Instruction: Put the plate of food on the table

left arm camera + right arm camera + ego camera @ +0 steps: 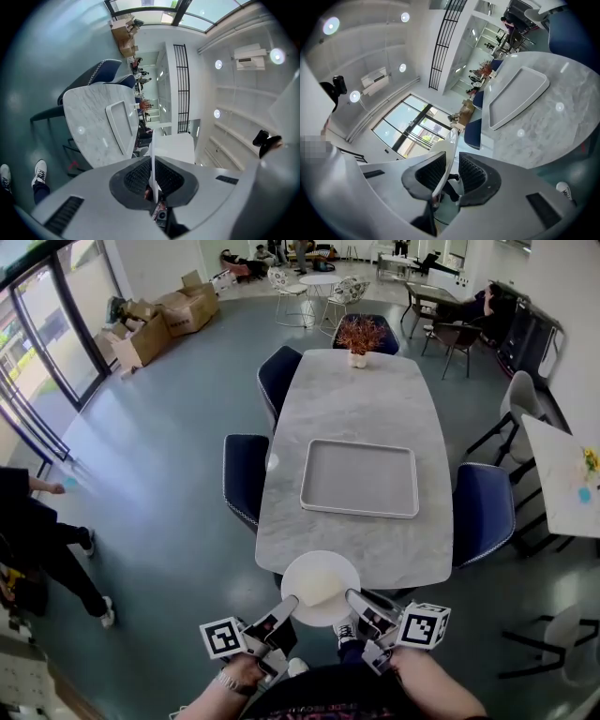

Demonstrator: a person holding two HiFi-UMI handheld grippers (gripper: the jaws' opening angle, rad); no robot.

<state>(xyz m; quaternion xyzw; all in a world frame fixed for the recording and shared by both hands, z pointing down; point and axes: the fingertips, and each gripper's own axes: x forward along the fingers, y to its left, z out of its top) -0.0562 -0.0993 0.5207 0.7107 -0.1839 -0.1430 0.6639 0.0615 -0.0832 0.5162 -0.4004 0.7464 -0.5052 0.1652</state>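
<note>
Plate (320, 587): white, round, pale cream patch on its surface; can't make out the food itself. Sits at the worktop (375, 399) near end, centred, half over the near edge, half past it. Resting or lifted: can't tell.

L gripper (284, 607) has the plate's near-left rim. In the left gripper view the plate shows edge-on, a thin white line, jaws clamped tight on it, both pads against it.

R gripper (362, 604) has the near-right rim. In the right gripper view the rim runs between the jaws, flat against one pad; a slim gap shows by the other pad's outer part. Jaws closed in round the rim.

Hand behind each gripper, at the bottom of the head view.

Tray (359, 479): grey, rectangular, mid-worktop, apart from the plate, nothing on it.

Potted plant (359, 337), reddish twigs, at far end of worktop.

Blue chairs (246, 479) along both long sides, pushed in.

Person (37, 540) in dark clothes on the floor, well left of the worktop. Cardboard boxes (159, 320) beyond, by the glass doors.
</note>
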